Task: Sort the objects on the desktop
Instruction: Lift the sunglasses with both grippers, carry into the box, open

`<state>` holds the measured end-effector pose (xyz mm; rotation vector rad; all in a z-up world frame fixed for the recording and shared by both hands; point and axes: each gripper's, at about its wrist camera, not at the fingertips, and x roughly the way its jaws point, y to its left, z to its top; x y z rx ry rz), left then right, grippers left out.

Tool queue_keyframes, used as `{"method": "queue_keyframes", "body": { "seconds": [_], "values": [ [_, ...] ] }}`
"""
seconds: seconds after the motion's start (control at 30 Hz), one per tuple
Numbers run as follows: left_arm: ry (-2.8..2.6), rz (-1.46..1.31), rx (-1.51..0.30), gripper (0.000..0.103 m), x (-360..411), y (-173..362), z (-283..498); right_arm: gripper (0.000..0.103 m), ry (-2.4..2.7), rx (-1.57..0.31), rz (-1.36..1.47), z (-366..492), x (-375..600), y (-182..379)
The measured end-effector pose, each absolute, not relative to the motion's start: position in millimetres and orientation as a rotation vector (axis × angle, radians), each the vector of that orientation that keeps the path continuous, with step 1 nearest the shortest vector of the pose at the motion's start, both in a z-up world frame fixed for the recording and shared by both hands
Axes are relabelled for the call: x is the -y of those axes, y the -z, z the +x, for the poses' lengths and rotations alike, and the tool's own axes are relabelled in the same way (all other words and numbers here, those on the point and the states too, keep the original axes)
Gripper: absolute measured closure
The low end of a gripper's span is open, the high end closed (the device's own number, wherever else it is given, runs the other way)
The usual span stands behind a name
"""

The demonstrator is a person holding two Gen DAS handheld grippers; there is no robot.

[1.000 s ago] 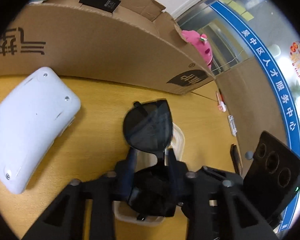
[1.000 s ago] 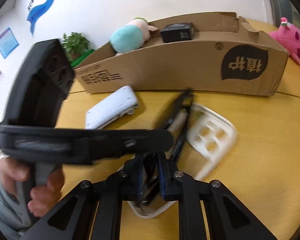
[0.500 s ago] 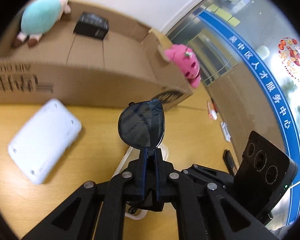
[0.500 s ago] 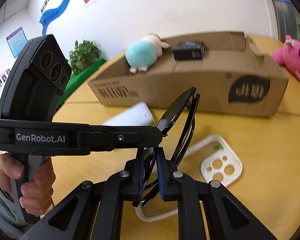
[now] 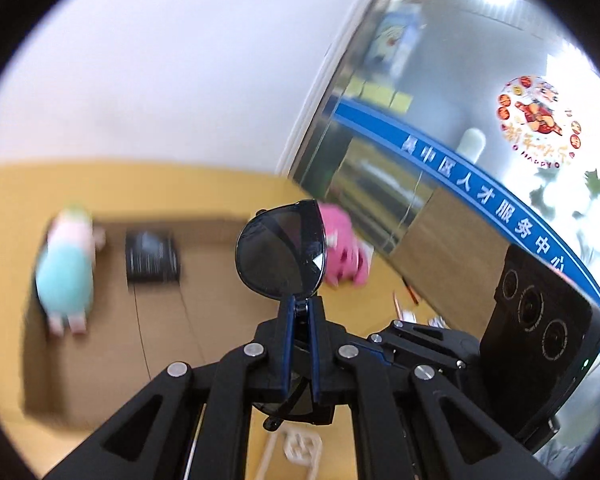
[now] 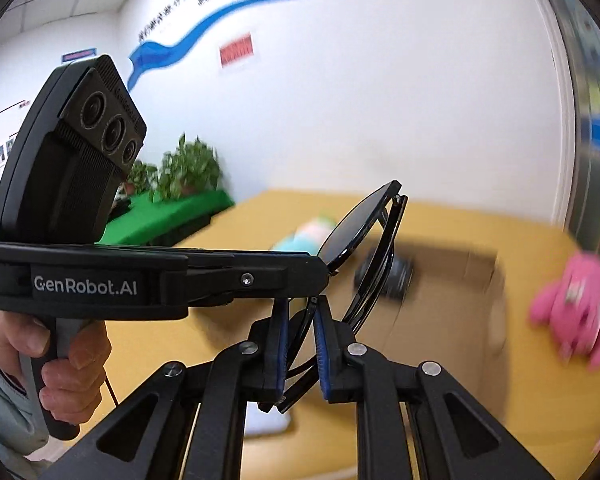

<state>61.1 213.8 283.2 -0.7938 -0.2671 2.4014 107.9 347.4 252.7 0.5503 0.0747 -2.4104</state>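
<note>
Two grippers are sharing one item: a pair of black-framed sunglasses with dark teardrop lenses [image 5: 281, 254], folded, which is now hanging clear of the yellow wooden tabletop [image 6: 540, 400] instead of lying on the white plastic phone case [image 5: 300, 446] as it was a second ago. The left gripper [image 5: 300, 354] is pinching the frame with its jaws drawn almost fully together, having closed from a looser hold over the last second; one lens is standing up above its blue-lined pads. The right gripper [image 6: 302, 344] is clamping the same sunglasses lower down, jaws nearly closed, with the lens and folded arms rising up and to the right. Both are pointing gently downward toward the open brown cardboard box [image 5: 112, 344], which is now lying below and ahead, where earlier it was standing as a wall in front. Inside the box are sitting a teal-and-pink plush toy [image 5: 66, 270] and a small black carton [image 5: 153, 257]; a pink plush toy [image 6: 576, 304] is resting on the table just beside the box. The phone case is staying behind on the table. Judged from this, the pick is done and the carry to the box is under way, with release not yet made.
</note>
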Motion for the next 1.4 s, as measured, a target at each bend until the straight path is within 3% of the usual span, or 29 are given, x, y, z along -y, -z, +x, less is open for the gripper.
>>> {"method": "queue_keyframes", "body": {
  "seconds": [0.23, 0.5, 0.67, 0.83, 1.07, 1.2, 1.4],
  "values": [
    [-2.455, -0.640, 0.181, 0.097, -220, -346, 8, 0.090, 2.422, -0.099, 0.451, 46, -355, -321],
    [-2.476, -0.695, 0.183, 0.097, -223, -344, -84, 0.090, 2.390, -0.086, 0.537, -54, -361, -326],
    [-2.444, -0.850, 0.230, 0.097, -234, -290, -155, 0.090, 2.338, 0.026, 0.699, -125, -374, -274],
    [-2.361, -1.108, 0.333, 0.097, -243, -205, -218, 0.090, 2.249, 0.138, 0.939, -186, -386, -187],
    [-2.233, -1.390, 0.418, 0.097, -263, -96, -252, 0.090, 2.120, 0.211, 1.329, -231, -399, -83],
    [-2.155, -1.471, 0.512, 0.097, -271, -60, -256, 0.088, 2.106, 0.122, 1.518, -237, -397, -59],
    [-2.123, -1.501, 0.547, 0.094, -272, -57, -256, 0.081, 2.150, 0.082, 1.606, -238, -404, -55]
  ]
}}
